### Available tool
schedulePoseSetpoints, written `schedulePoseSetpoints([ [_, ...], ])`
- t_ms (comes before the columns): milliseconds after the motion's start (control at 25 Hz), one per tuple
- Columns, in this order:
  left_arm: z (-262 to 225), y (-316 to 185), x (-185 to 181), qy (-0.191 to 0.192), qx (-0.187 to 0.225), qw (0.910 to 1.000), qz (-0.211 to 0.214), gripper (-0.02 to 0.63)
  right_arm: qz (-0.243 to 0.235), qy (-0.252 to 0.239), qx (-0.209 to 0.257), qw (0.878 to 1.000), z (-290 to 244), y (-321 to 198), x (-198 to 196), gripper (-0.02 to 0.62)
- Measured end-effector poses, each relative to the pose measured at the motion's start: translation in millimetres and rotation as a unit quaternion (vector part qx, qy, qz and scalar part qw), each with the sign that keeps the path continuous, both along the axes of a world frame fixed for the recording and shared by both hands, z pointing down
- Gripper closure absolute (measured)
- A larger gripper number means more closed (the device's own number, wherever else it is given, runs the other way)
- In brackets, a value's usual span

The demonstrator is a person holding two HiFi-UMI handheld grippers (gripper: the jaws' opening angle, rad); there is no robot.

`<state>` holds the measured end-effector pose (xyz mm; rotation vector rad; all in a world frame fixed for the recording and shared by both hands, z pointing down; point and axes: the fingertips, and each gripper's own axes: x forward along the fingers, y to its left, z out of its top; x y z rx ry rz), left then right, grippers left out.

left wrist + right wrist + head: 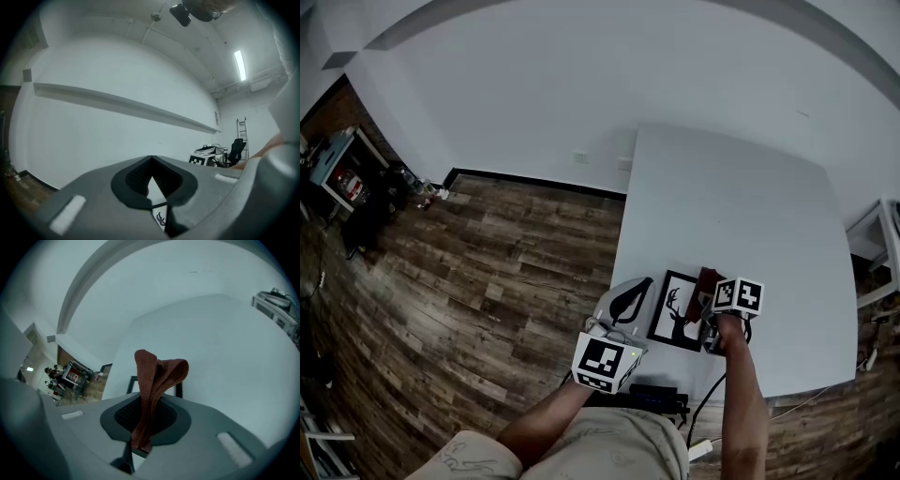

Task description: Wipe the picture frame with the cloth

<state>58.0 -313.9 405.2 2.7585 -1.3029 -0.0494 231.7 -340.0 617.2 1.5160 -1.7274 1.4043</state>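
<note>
A black picture frame [678,315] with a deer silhouette lies near the front edge of the white table [741,206]. My left gripper [637,298] is at the frame's left edge. In the left gripper view its jaws are closed on a wedge of the picture frame [160,218], white with a bit of the black print. My right gripper [713,311] is over the frame's right side, shut on a red-brown cloth [706,281]. In the right gripper view the cloth [157,376] sticks up folded from the jaws, with the frame's black rim [132,381] behind it.
A black box [657,397] with a cable sits at the table's front edge by the person's lap. Wood floor [487,272] lies left of the table, with a cluttered shelf [339,173] far left. A white rack [877,246] stands right of the table.
</note>
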Motion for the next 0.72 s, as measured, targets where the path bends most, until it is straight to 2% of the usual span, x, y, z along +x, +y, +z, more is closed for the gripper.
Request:
schedulePoseSetpoints([
  [120,-1,0,-2,0.002,0.001,1.0,-0.002,0.606,-0.021,-0.041,0.021,0.999,-18,-2,-34,0.534],
  [280,-1,1,-4,0.003,0.002,1.0,-0.003,0.606,-0.041,-0.074,0.023,0.996,-21,3,-75,0.534],
  [480,0,2,-5,0.002,0.002,1.0,-0.006,0.606,-0.057,-0.065,-0.009,0.996,8,13,-101,0.534],
  [720,2,4,-8,0.002,-0.001,0.9999,-0.01,0.606,-0.039,-0.053,-0.048,0.997,39,22,-98,0.534],
])
